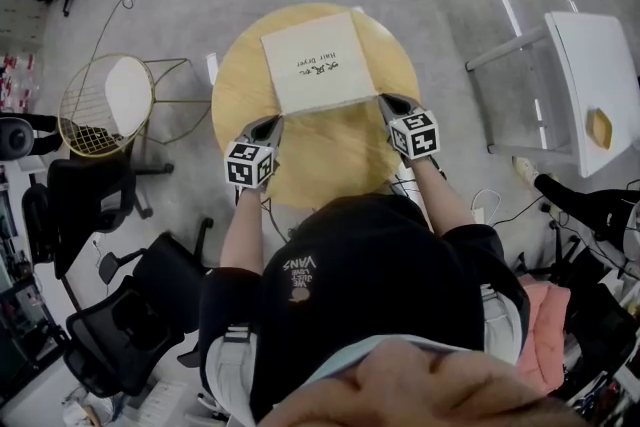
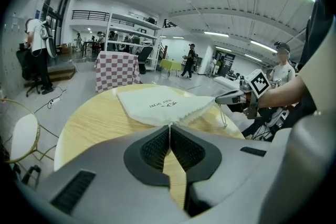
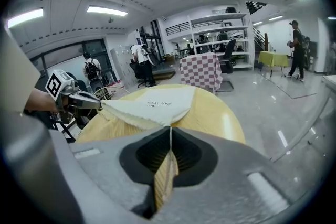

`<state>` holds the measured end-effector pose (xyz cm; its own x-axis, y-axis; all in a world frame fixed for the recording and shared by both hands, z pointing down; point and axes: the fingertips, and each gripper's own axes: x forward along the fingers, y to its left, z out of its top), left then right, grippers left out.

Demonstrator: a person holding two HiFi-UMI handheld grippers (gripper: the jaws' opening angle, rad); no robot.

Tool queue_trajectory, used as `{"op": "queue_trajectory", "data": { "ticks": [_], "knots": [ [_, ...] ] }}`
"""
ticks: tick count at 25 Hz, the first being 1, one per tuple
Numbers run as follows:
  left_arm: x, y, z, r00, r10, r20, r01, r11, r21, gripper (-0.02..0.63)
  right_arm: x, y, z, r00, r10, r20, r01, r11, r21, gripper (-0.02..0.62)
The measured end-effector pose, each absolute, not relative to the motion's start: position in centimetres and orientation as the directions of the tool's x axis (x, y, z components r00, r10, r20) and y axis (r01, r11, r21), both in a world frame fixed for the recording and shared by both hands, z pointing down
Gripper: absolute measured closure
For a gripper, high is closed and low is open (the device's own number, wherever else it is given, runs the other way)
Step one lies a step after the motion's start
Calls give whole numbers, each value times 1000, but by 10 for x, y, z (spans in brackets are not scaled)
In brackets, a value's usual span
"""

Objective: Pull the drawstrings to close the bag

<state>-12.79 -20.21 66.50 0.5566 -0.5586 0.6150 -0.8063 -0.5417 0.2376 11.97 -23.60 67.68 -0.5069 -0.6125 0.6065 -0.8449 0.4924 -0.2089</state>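
Pinching a thin white cord, the left tongs point(image 2: 169, 126) have their dark ribbed pads pressed together. The left drawstring point(image 2: 169, 136) runs up between the pads to the near edge of the bag point(image 2: 160, 105). The right tongs point(image 3: 170, 127) are closed in the same way on the right drawstring point(image 3: 170, 137), which leads to the bag's other near corner.

From the head view, the cream bag point(image 1: 318, 63) lies on the far half of the round wooden table point(image 1: 330, 160), with its dark print upside down to the person. The left tongs point(image 1: 272, 121) are at its near left corner and the right tongs point(image 1: 386, 101) at its near right corner, well apart, with the bag's mouth stretched between them. In the gripper views this near edge looks puckered into small pleats and sits a little off the tabletop. The far part of the bag rests flat. A loop of cord point(image 2: 226, 115) hangs below the right tongs in the left gripper view.

Nothing else lies on the table. Around it on the grey floor are a gold wire stool point(image 1: 100, 105) on the left, black office chairs point(image 1: 120, 325) at the near left and a white side table point(image 1: 590, 75) on the right. A pink cloth point(image 1: 545, 335) lies by the person's right side. Farther off is a stand draped in red-and-white check point(image 2: 116, 70), with several people standing in the background.
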Motion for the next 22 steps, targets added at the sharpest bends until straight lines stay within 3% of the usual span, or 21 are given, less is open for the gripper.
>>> {"op": "queue_trajectory", "data": {
  "ticks": [22],
  "knots": [
    [-146, -184, 616, 554, -625, 550, -822, -517, 239, 588, 119, -221, 638, -409, -730, 547, -909, 381, -170, 592]
  ]
}}
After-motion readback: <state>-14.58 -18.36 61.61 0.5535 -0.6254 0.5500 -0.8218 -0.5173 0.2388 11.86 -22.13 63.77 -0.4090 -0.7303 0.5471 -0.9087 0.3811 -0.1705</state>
